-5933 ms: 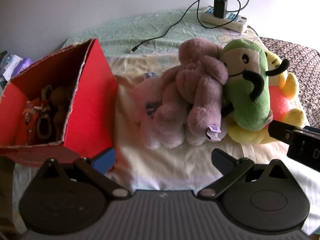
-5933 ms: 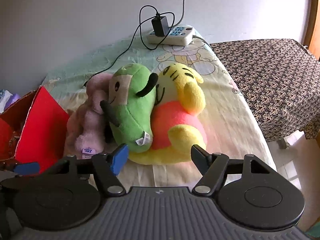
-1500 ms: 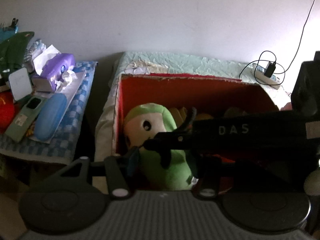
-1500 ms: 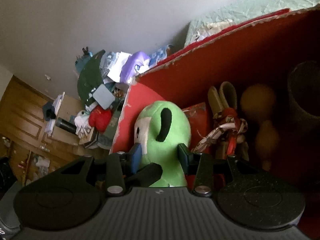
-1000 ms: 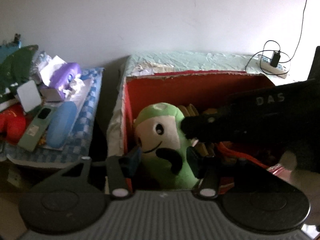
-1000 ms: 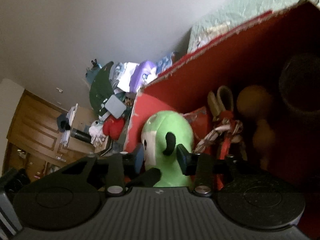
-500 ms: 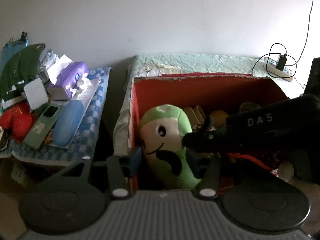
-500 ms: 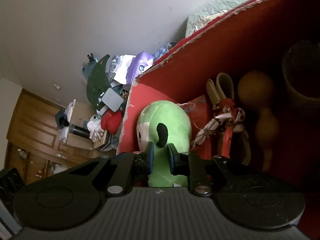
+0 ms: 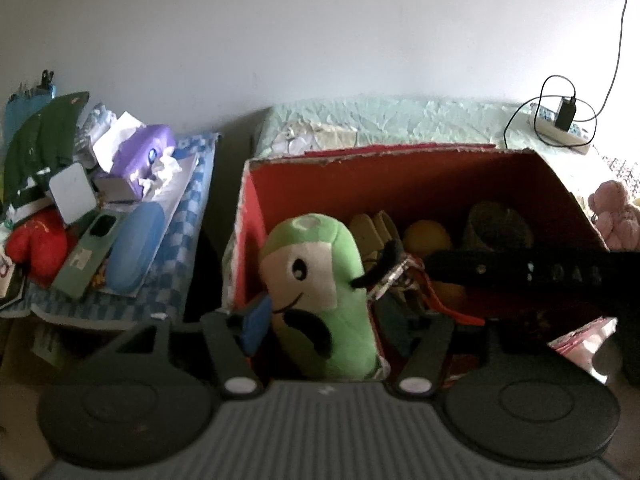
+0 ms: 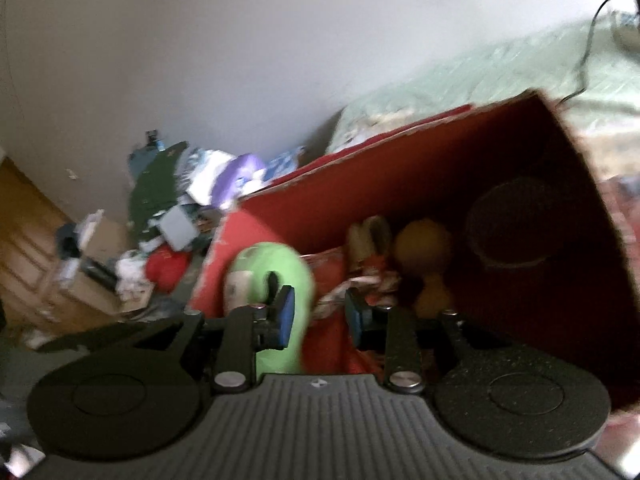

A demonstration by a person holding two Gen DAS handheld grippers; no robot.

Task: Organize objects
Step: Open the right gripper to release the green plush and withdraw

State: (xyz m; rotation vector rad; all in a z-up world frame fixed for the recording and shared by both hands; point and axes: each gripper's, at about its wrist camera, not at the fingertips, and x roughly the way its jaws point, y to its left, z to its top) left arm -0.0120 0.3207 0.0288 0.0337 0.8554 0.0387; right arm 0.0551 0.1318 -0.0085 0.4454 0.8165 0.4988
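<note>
A green plush toy [image 9: 320, 296] with a white face stands upright in the near left corner of the red cardboard box [image 9: 400, 168]. My left gripper [image 9: 326, 320] is open with a finger on each side of the plush. My right gripper [image 10: 318, 314] is open and empty above the box, just right of the green plush [image 10: 272, 276]; its black body crosses the left wrist view [image 9: 520, 272]. That view is blurred. A pink plush [image 9: 614, 212] lies on the bed past the box.
The box also holds a yellow ball [image 9: 426, 236], a dark round thing [image 9: 500, 224] and red-white straps [image 9: 396, 276]. A cluttered side table [image 9: 96, 216] stands to the left. A power strip with a charger [image 9: 560, 124] lies on the bed by the wall.
My right gripper has opened, let go of the green plush and swung right. My left gripper has opened wider around the plush, which stays in the box corner.
</note>
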